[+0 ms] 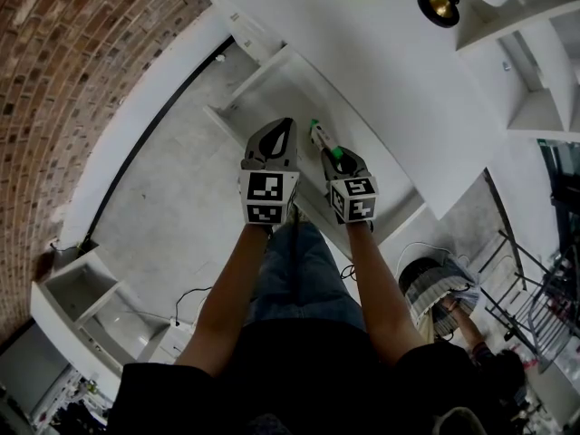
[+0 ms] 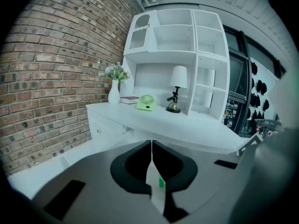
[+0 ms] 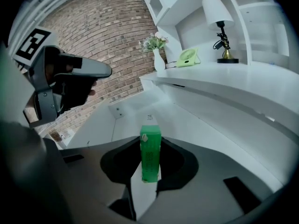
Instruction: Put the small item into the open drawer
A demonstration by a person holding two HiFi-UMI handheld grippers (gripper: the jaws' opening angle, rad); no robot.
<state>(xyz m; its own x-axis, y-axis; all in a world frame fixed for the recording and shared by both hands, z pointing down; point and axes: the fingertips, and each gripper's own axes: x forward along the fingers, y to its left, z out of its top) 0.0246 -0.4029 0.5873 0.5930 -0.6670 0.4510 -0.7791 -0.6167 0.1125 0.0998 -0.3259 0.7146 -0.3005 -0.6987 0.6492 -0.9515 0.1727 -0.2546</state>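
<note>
At the head view's centre left, the left gripper (image 1: pixel 286 127) had its jaws pressed together with nothing between them. Just right of it, the right gripper (image 1: pixel 328 150) was clamped on the small green box (image 3: pixel 150 157). The box stood upright at frame centre, over the open white drawer (image 1: pixel 237 93).

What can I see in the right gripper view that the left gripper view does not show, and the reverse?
Only the right gripper view: the green box clamped in the right gripper, and the left gripper seen from outside.
Only the left gripper view: that gripper's jaws shut together, empty, and the pink book by the vase.
Both: the brick wall, the vase, the green fan and the lamp on the white desk.
</note>
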